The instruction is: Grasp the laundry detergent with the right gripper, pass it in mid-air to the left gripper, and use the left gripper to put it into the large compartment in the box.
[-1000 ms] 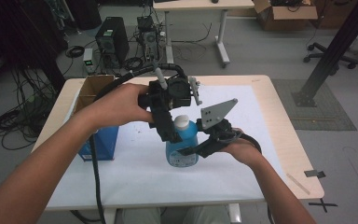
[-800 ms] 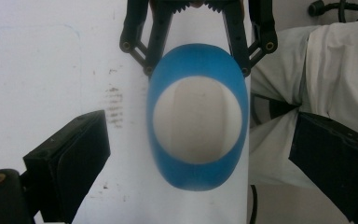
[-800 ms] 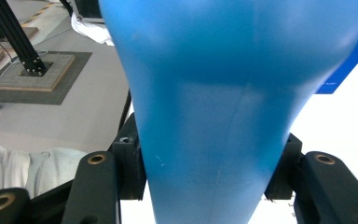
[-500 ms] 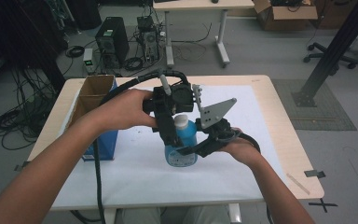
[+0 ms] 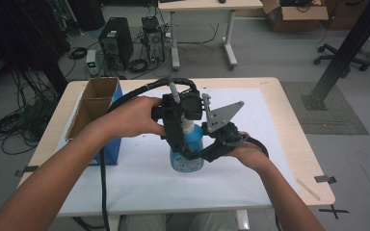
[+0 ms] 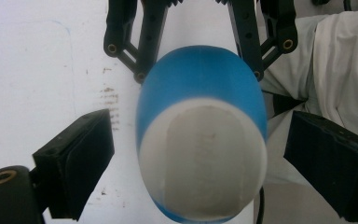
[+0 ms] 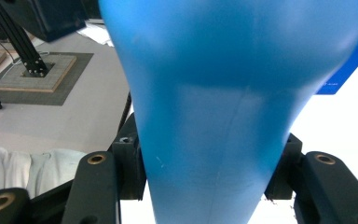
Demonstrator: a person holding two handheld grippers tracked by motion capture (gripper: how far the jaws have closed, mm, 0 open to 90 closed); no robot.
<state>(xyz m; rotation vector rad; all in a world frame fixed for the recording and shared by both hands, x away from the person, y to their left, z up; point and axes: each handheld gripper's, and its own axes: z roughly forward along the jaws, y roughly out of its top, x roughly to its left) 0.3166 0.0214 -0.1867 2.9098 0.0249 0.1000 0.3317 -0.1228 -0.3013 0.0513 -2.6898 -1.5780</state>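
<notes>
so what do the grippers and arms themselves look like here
Both grippers are black, with linkage arms on brass-coloured pivots and blocky black pads. The left gripper trails a thick black ribbed cable; the right gripper carries a grey three-cornered plate with holes. The forearms are bare, without sleeves.

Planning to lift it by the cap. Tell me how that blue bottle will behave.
The blue bottle looks like smooth plastic, so probably slippery. It stands tall on a modest base, so a sideways nudge might tip it, though the right gripper clamps its body. The left gripper brackets the white cap without visibly touching it.
</notes>
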